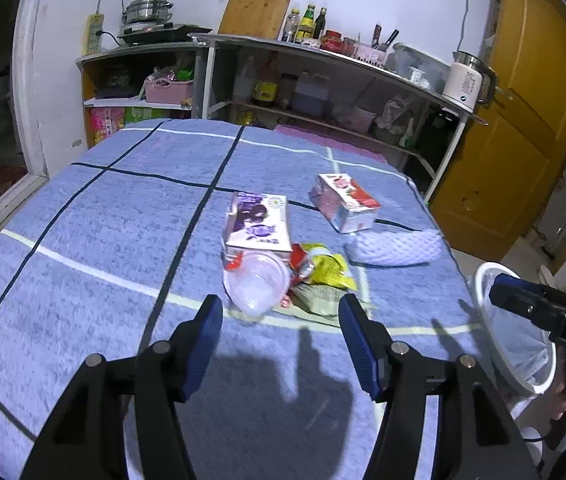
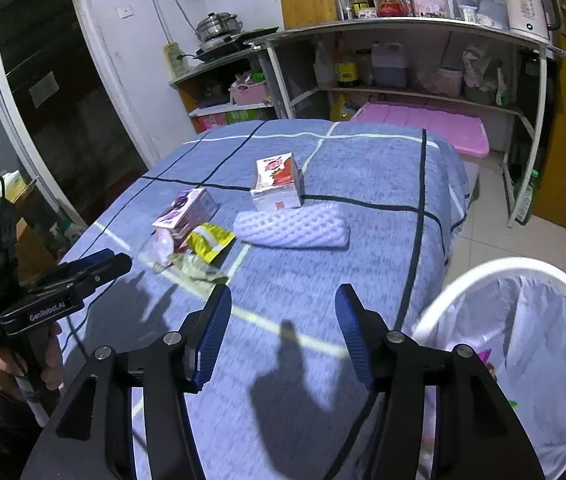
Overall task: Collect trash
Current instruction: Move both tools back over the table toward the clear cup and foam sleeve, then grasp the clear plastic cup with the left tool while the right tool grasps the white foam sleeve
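Observation:
Trash lies in a heap on the blue checked bedcover (image 1: 103,240): a purple carton (image 1: 257,222), a clear plastic cup (image 1: 257,282) on its side, a yellow wrapper (image 1: 323,266) and a greenish wrapper (image 1: 319,300). A red-and-white carton (image 1: 345,202) lies farther back, beside a white foam sleeve (image 1: 395,246). My left gripper (image 1: 279,304) hovers open and empty just short of the cup. My right gripper (image 2: 283,292) is open and empty over bare cover, left of the white-rimmed lined bin (image 2: 523,268). The right wrist view also shows the purple carton (image 2: 187,208), the red-and-white carton (image 2: 279,180) and the foam sleeve (image 2: 293,228).
The bin stands off the bed's right edge on tiled floor, with a pink scrap (image 2: 485,356) inside. Behind the bed are metal shelves (image 2: 403,28) with bottles and a kettle (image 2: 527,4), and a pink storage box (image 2: 423,124). A yellow door (image 1: 523,120) is at right.

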Action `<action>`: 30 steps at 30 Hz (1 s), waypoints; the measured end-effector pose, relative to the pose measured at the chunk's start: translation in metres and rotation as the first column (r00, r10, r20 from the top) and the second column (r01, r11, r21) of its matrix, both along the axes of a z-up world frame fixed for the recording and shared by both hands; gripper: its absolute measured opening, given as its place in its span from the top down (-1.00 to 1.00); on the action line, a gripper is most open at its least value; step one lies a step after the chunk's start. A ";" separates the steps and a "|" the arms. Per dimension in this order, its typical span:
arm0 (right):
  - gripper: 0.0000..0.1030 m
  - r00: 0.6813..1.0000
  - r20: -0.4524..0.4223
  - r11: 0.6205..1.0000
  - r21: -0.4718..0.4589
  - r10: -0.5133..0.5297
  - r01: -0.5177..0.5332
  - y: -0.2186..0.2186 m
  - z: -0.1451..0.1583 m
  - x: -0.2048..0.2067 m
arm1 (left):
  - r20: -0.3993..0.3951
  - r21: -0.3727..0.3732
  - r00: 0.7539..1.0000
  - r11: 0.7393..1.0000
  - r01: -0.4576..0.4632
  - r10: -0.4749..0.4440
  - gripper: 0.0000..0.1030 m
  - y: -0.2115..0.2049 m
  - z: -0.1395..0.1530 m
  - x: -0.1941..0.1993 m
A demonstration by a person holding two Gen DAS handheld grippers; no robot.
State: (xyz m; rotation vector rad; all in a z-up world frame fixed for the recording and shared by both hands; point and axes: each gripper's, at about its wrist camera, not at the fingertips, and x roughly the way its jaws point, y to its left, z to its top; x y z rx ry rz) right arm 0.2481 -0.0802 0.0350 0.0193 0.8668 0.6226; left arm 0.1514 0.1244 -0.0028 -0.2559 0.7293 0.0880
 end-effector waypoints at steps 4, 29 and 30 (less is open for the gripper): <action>-0.09 1.000 -0.018 1.000 -0.010 -0.015 0.014 0.004 -0.007 0.024 | -0.015 -0.010 1.000 1.000 0.000 0.000 -0.21 0.006 -0.008 0.012; 0.73 0.995 -0.099 0.999 -0.044 -0.027 0.023 0.028 -0.043 0.083 | -0.060 -0.046 0.998 0.999 0.014 -0.017 0.32 0.012 -0.033 0.034; 0.75 0.995 -0.097 0.999 -0.045 -0.026 0.022 0.027 -0.043 0.082 | -0.059 -0.046 0.998 0.999 0.011 -0.014 0.32 0.012 -0.033 0.033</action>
